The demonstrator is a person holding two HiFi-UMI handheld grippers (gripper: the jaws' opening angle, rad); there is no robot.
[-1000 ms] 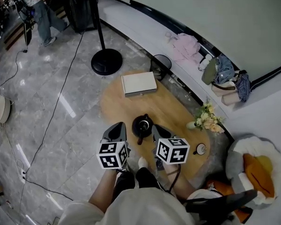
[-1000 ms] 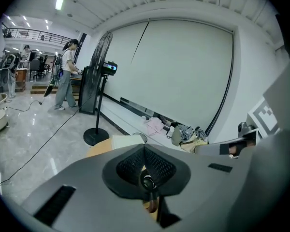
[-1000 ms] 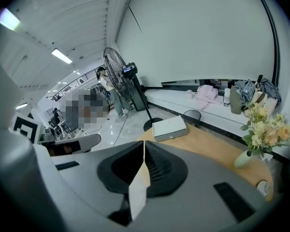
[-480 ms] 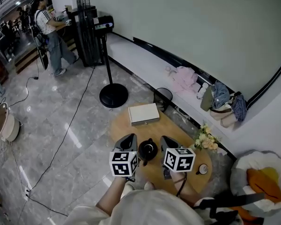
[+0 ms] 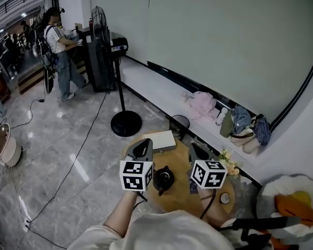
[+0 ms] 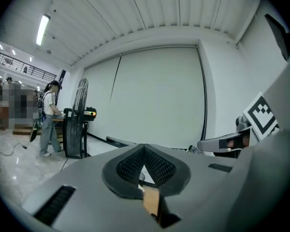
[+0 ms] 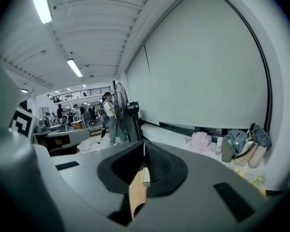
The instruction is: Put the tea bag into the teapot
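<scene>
Both claws hang raised over a round wooden surface (image 5: pixel 177 163) and point out into the room, not down at it. The left claw (image 5: pixel 141 148) is closed, its pads meeting at the tip with nothing gripped. The right claw (image 5: pixel 197 152) is likewise closed and empty. A thin slit under each tip shows only a tan and pale sliver, too small to name.

The black teapot (image 5: pixel 163 178) stands below and between the two claws; I cannot tell whether its lid is on. No tea bag shows plainly. A small dark item (image 5: pixel 192 187) just beside the right claw might be it.

I judge the task to be at its start, with the pickup not yet done. The next move calls for tipping one claw down, opening it, finding the tea bag and pinching it. If the lid is on, it must also come off.
</scene>
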